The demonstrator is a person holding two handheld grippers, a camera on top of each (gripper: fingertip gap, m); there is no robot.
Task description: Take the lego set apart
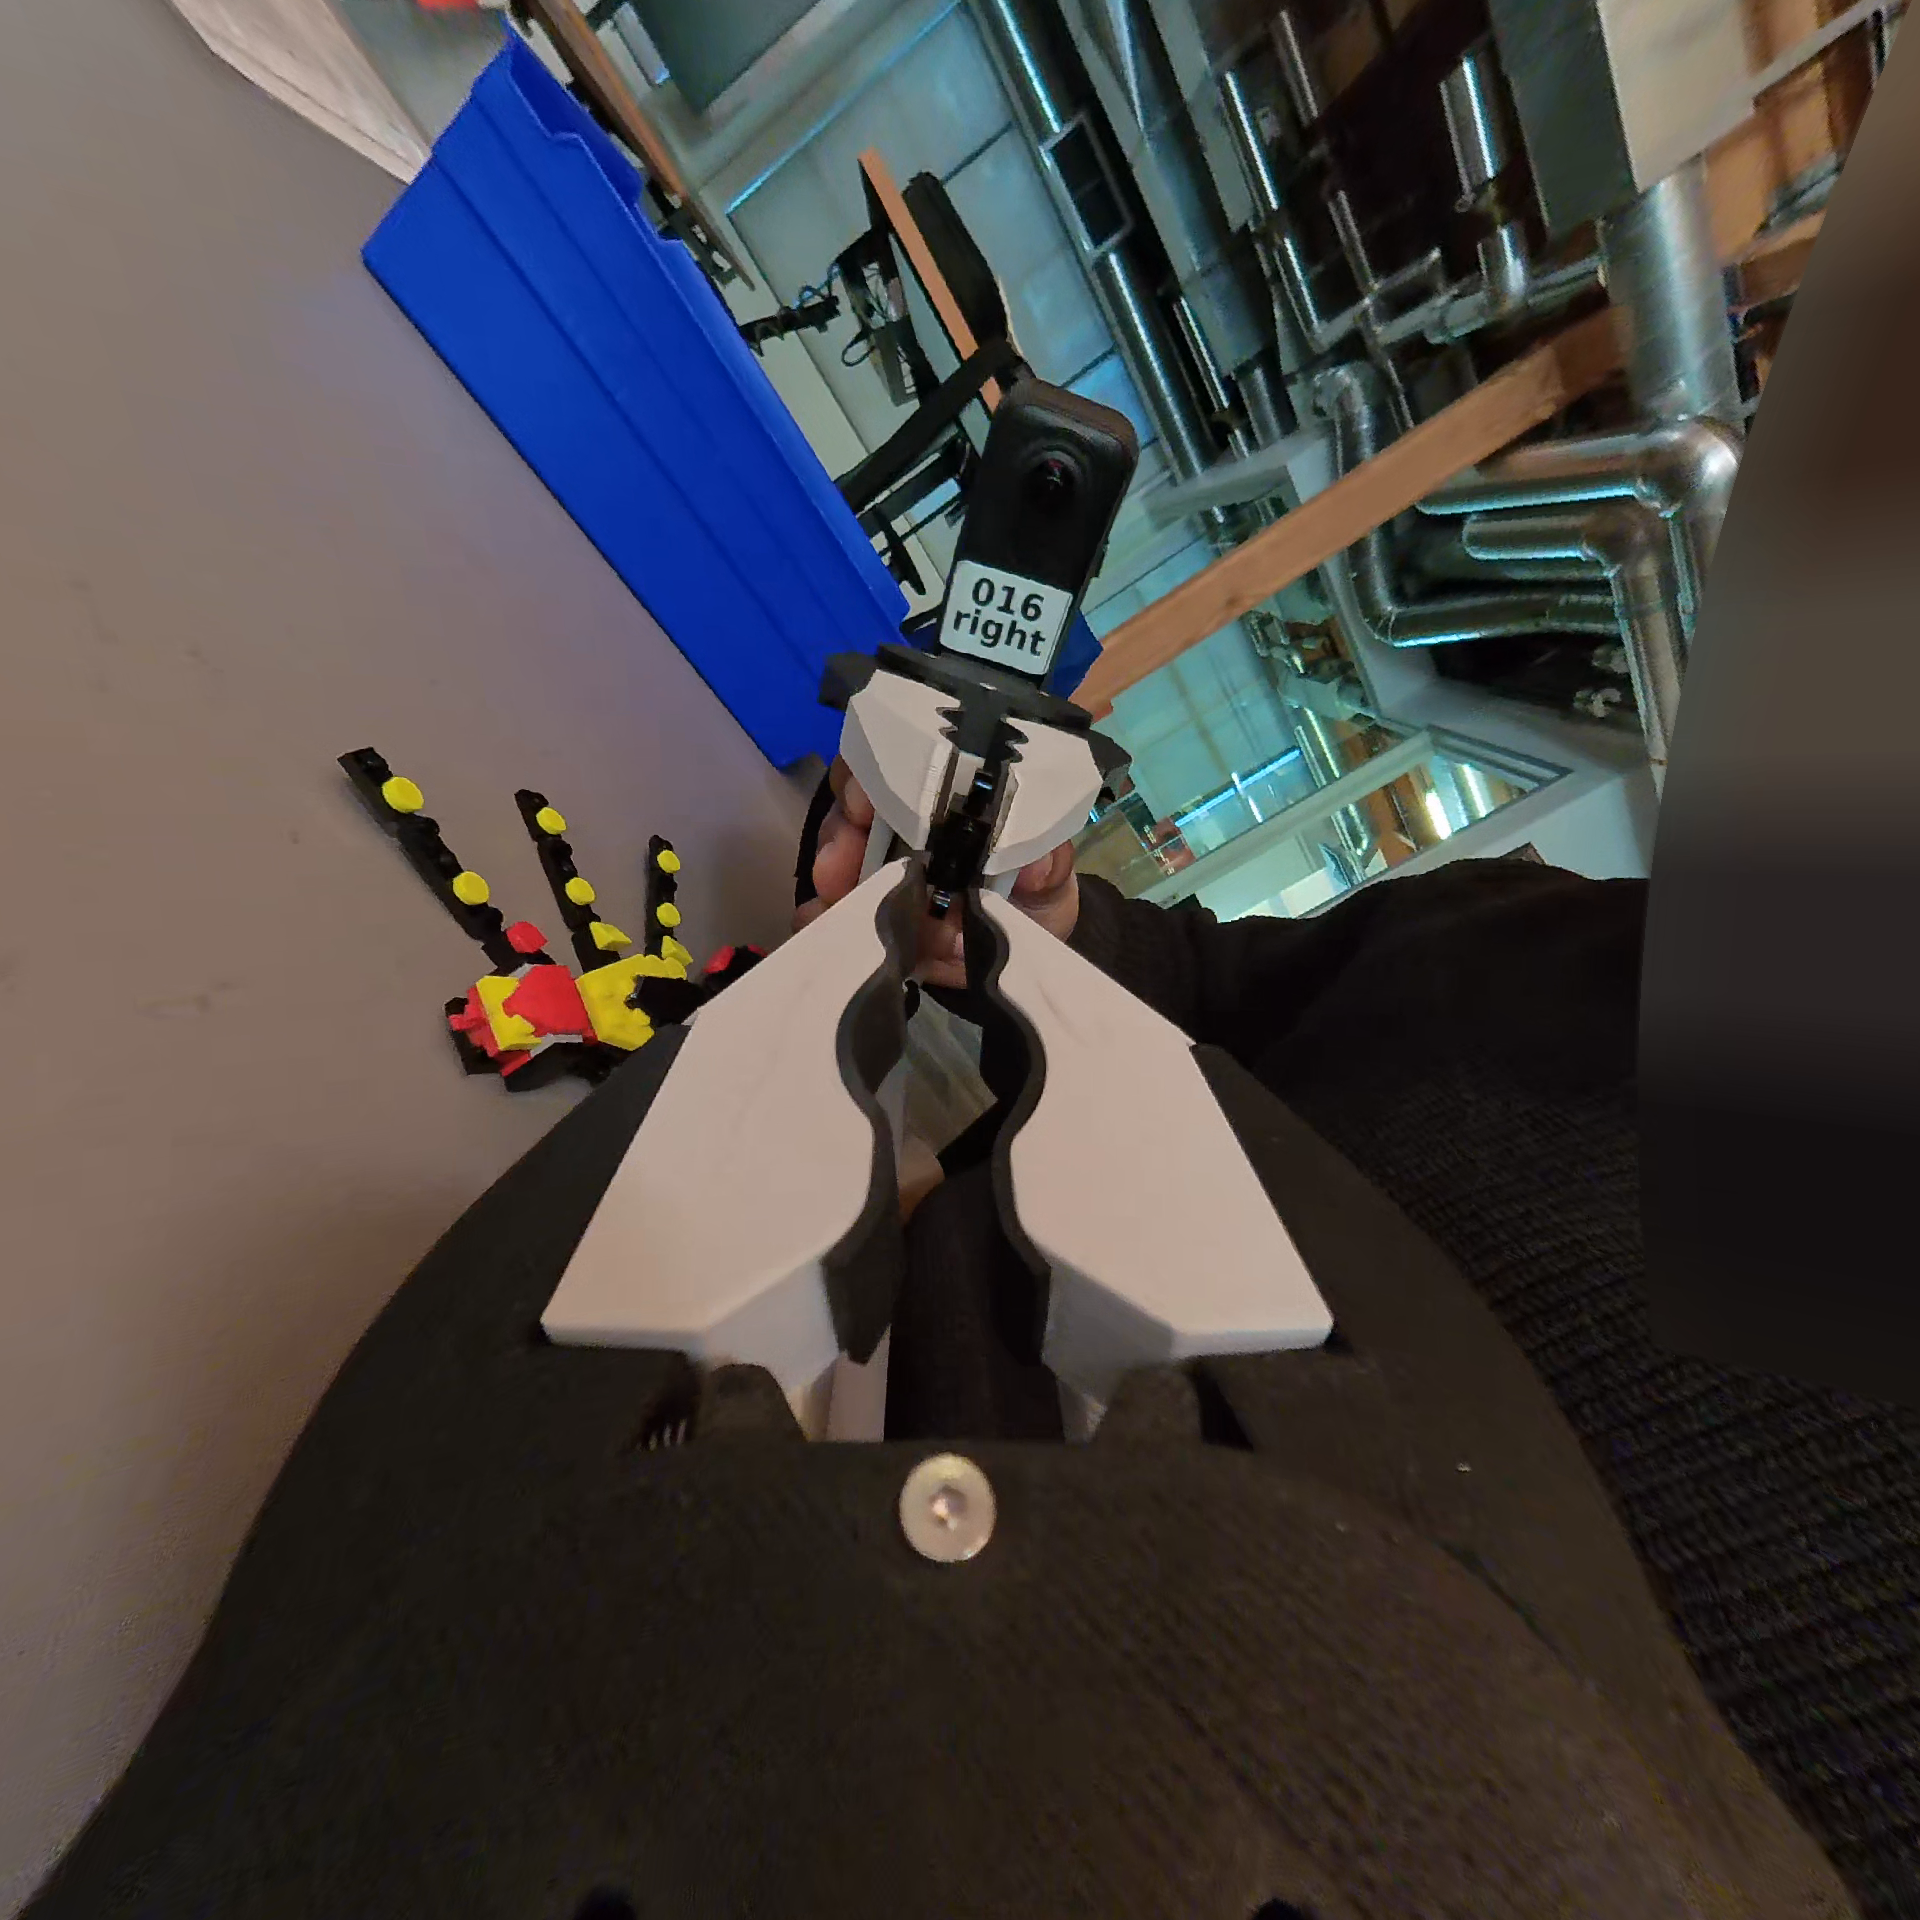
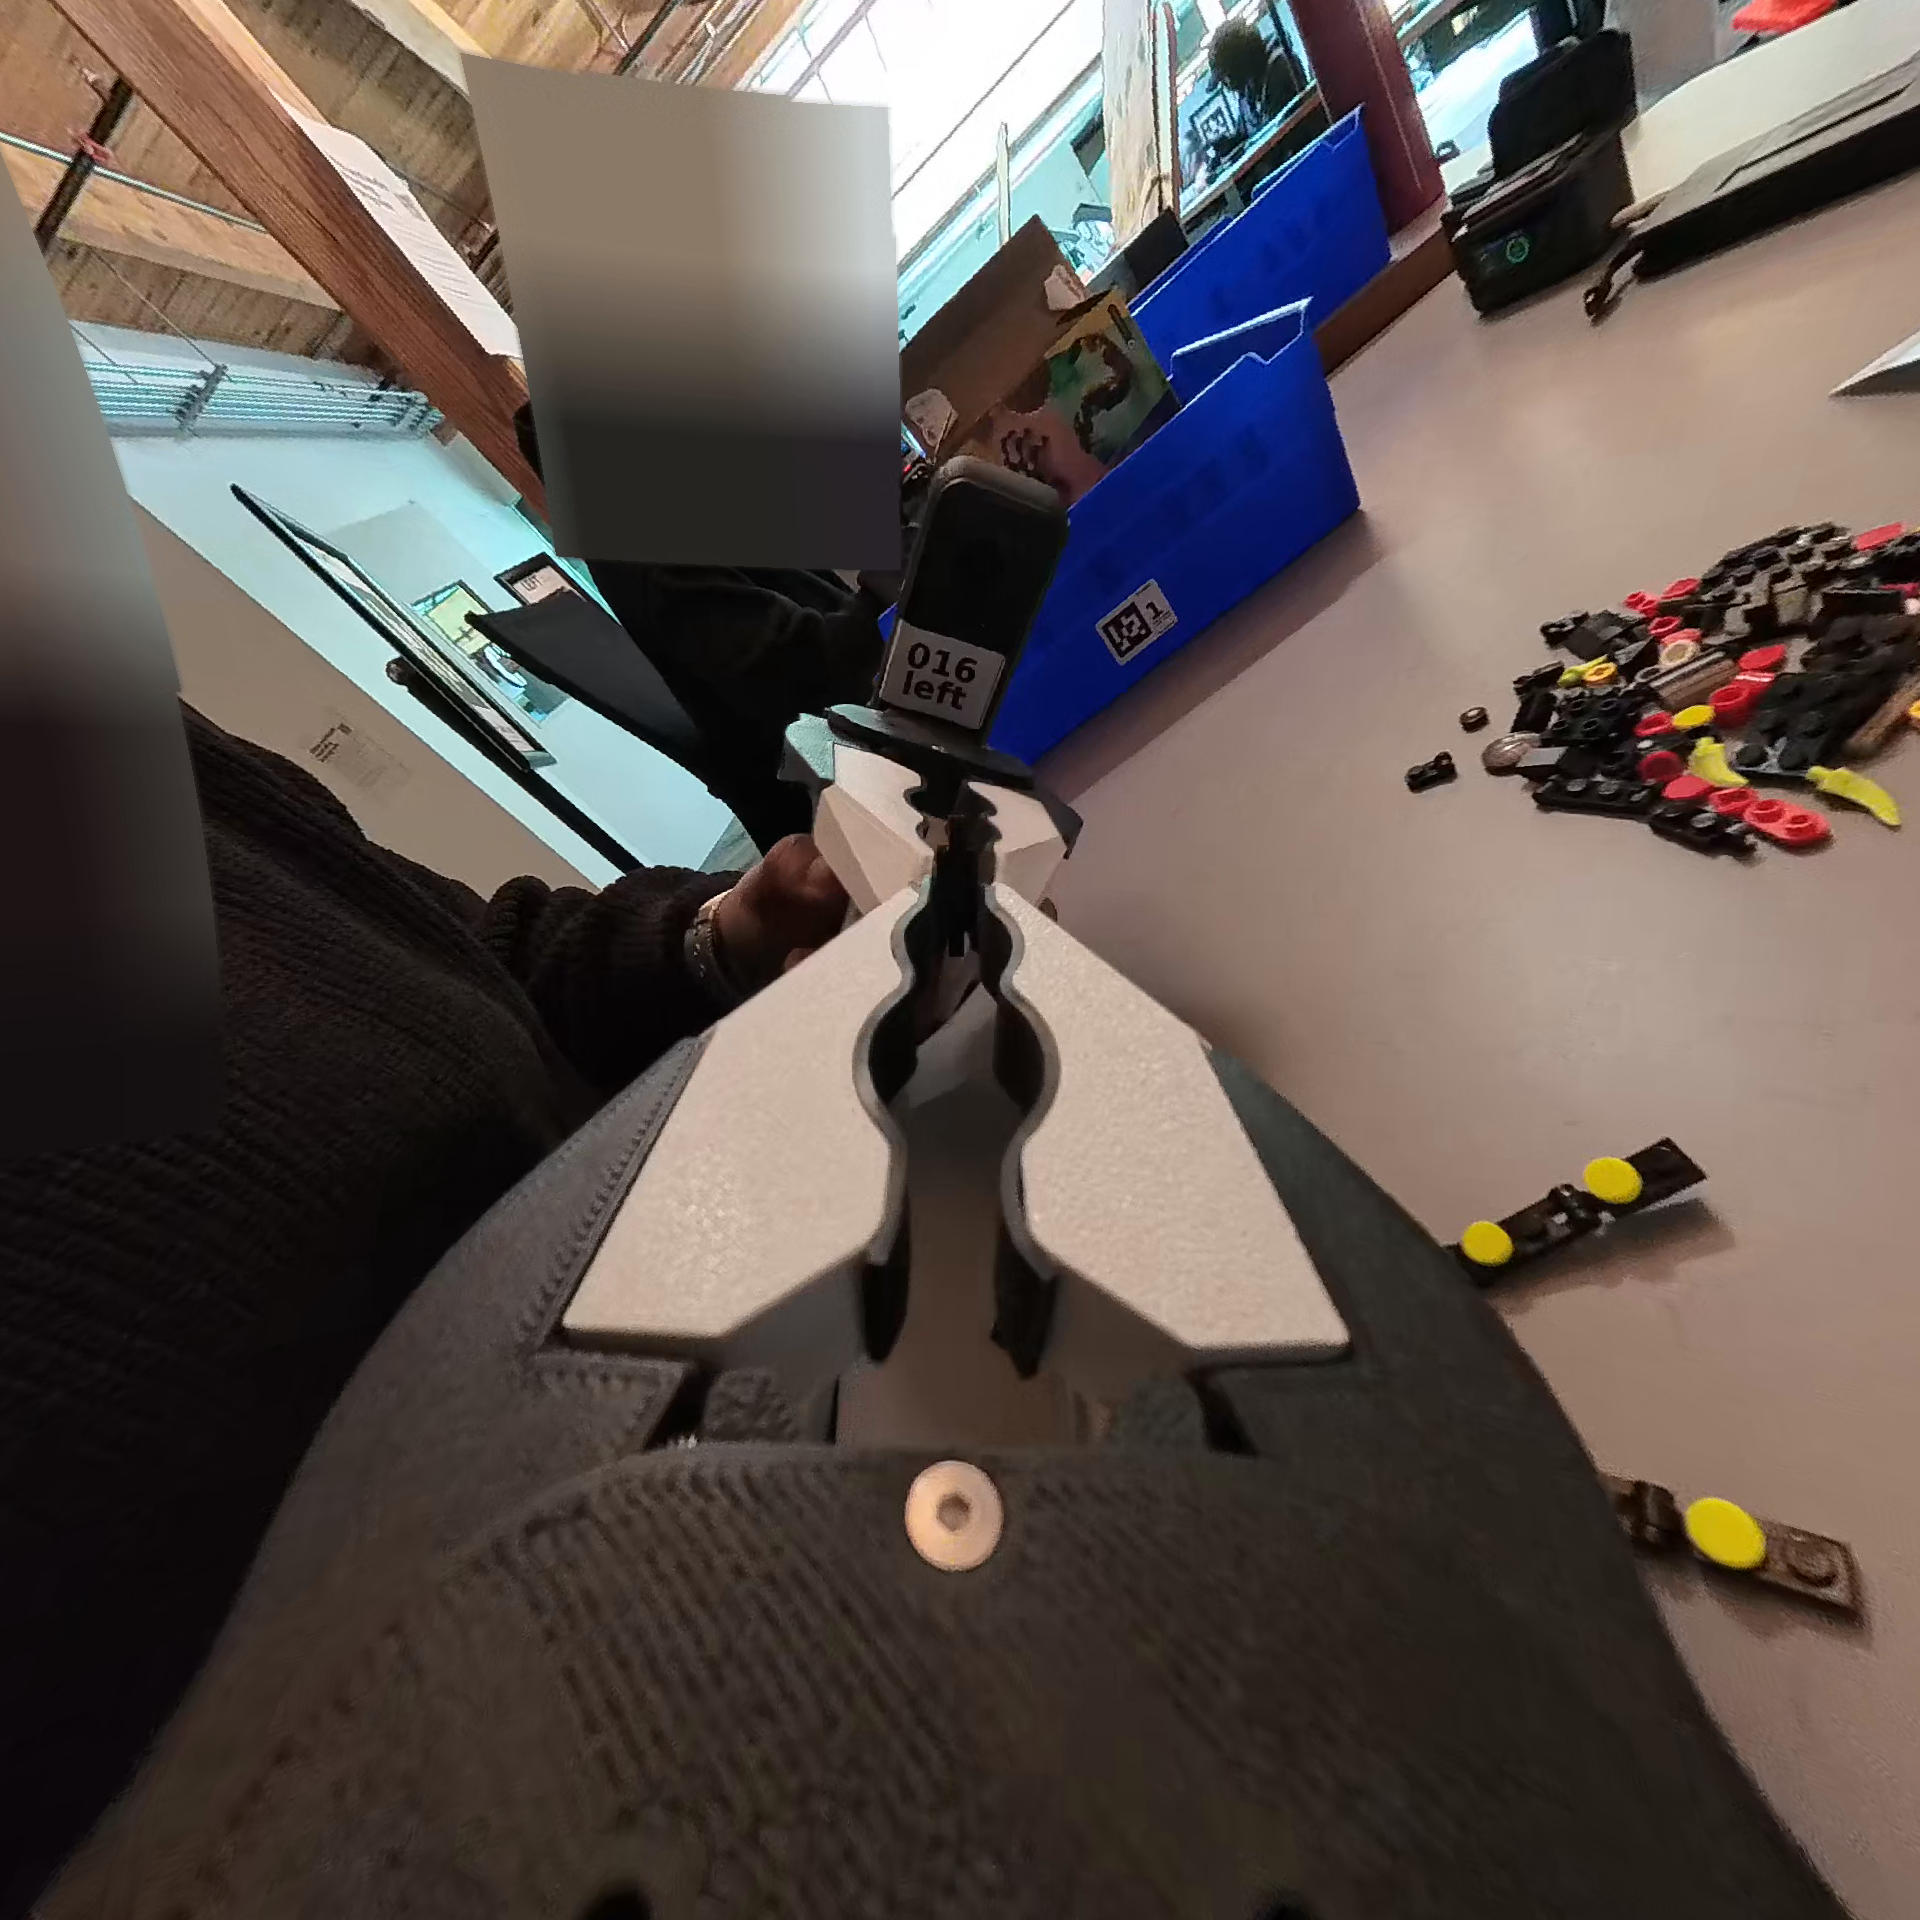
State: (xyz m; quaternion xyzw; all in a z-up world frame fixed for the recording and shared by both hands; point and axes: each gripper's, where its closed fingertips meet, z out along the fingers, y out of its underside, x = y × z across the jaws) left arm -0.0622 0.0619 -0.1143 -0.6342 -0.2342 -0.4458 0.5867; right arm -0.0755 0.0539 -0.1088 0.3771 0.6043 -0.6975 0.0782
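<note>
From the left wrist view, the left gripper [image 1: 940,899] is raised off the grey table [image 1: 208,623] and tilted, its tips clamped on a small black lego piece [image 1: 951,847] whose far end the right gripper [image 1: 966,821] pinches, tip to tip. The partly stripped lego set [image 1: 561,997] lies on the table near a blue bin [image 1: 623,416].

From the right wrist view, the two grippers meet the same way; loose bricks [image 2: 1756,696] lie heaped on the table, with black strips [image 2: 1579,1205] bearing yellow studs nearer.

Wrist cams face-to-face (close, tilted)
</note>
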